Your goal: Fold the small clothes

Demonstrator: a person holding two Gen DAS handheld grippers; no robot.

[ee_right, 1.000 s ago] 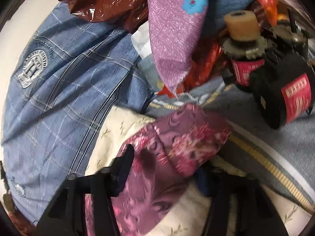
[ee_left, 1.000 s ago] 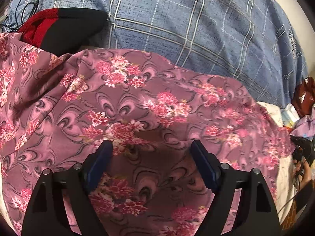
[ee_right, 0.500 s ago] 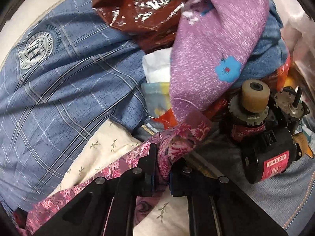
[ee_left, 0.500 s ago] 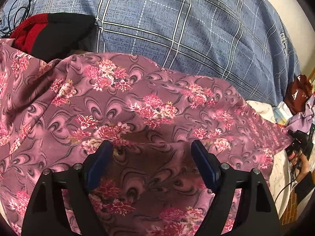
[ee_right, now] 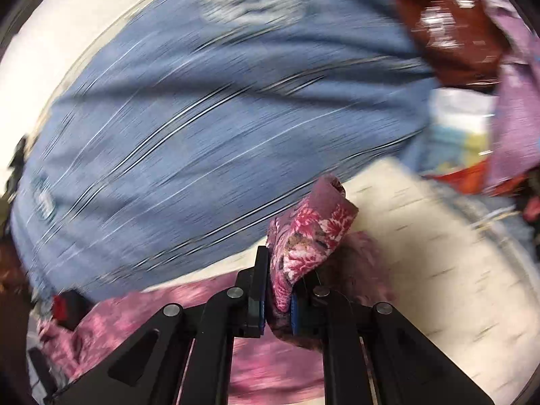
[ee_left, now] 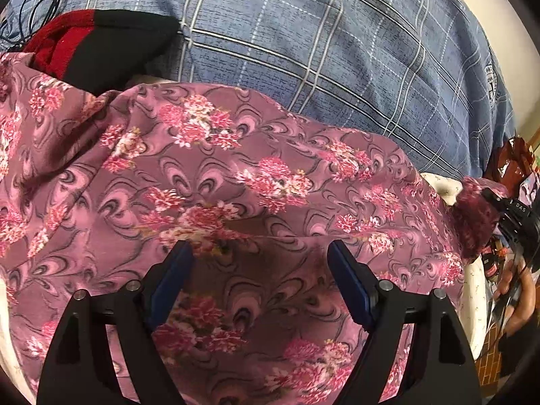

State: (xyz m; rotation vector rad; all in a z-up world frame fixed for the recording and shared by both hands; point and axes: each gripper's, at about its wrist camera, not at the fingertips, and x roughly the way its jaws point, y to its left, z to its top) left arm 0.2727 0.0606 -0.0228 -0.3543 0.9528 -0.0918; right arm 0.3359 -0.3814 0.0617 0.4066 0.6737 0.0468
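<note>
A mauve garment with pink flowers (ee_left: 236,182) lies spread across the bed and fills the left wrist view. My left gripper (ee_left: 260,266) is open, its blue-padded fingers (ee_left: 172,276) resting on or just above the cloth with nothing between them. My right gripper (ee_right: 278,287) is shut on a corner of the same floral garment (ee_right: 310,233), which sticks up in a bunch above the jaws. That held corner and the right gripper (ee_left: 486,209) also show at the right edge of the left wrist view.
A blue checked cover (ee_left: 337,50) lies behind the garment. A red and black cloth (ee_left: 87,44) sits at the back left. A cream sheet (ee_right: 422,253) lies under the garment. A brown plastic bag (ee_right: 452,27) and a purple cloth (ee_right: 516,108) lie at the right.
My right gripper closed on the garment's corner, then lifted and swung it left; its view is now motion-blurred. The cloth in the left wrist view has been pulled flatter. My left gripper stayed open.
</note>
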